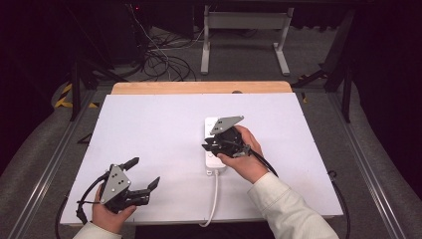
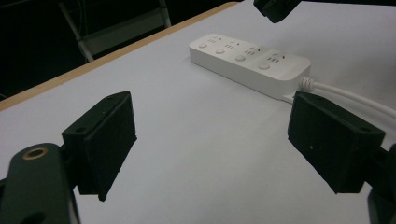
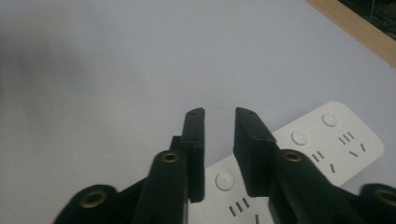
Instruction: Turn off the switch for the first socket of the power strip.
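A single white power strip (image 1: 213, 149) lies near the middle of the white worktop (image 1: 149, 129), with four round buttons in a row beside its sockets and a white cord (image 1: 215, 194) trailing toward the person. The right claw (image 3: 219, 140) hovers over it, slightly parted and gripping nothing. The left claw (image 1: 144, 174) stands wide open and empty, well apart from it.

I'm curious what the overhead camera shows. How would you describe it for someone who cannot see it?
A person's right gripper hovers over a white power strip on a white table, its jaws slightly apart with nothing between them. The left gripper rests near the table's front left corner, jaws wide open, and the strip's cord trails off the front edge.
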{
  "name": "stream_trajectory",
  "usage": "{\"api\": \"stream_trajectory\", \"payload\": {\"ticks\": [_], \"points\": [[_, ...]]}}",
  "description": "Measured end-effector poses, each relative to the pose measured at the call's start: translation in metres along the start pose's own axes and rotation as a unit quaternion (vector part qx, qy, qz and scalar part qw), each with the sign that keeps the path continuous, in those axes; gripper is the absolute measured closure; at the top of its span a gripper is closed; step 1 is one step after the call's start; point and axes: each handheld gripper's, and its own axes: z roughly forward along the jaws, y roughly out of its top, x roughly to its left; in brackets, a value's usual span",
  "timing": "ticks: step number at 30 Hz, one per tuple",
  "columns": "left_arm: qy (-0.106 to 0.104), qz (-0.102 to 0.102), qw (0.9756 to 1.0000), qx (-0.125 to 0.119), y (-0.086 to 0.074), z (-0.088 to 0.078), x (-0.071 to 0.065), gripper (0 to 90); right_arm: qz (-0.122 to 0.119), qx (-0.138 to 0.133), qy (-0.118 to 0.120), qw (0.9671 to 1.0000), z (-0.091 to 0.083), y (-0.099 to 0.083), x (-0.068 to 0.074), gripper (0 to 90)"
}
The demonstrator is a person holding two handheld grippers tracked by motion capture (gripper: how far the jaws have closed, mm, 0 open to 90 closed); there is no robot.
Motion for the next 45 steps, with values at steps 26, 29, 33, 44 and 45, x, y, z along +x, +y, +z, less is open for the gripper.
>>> {"api": "stream_trajectory", "payload": {"ticks": [26, 29, 33, 44, 45], "points": [[0.006, 0.0, 1.0, -0.001, 0.0, -0.002, 0.001, 15.5, 0.009, -0.074, -0.025, 0.9969, -0.057, -0.011, 0.008, 32.1], [0.006, 0.0, 1.0, -0.001, 0.0, -0.002, 0.001, 15.5, 0.012, -0.084, -0.027, 0.996, -0.065, -0.017, 0.009, 31.5], [0.007, 0.0, 1.0, -0.001, 0.0, -0.002, 0.001, 15.5, 0.019, -0.1, -0.032, 0.9943, -0.075, -0.027, 0.01, 29.1], [0.006, -0.002, 1.0, -0.003, 0.0, -0.003, 0.001, 15.5, 0.034, -0.133, -0.038, 0.9898, -0.095, -0.064, 0.012, 27.4], [0.005, -0.002, 1.0, -0.003, 0.0, -0.003, 0.001, 15.5, 0.036, -0.131, -0.041, 0.9899, -0.096, -0.068, 0.012, 27.6]]}}
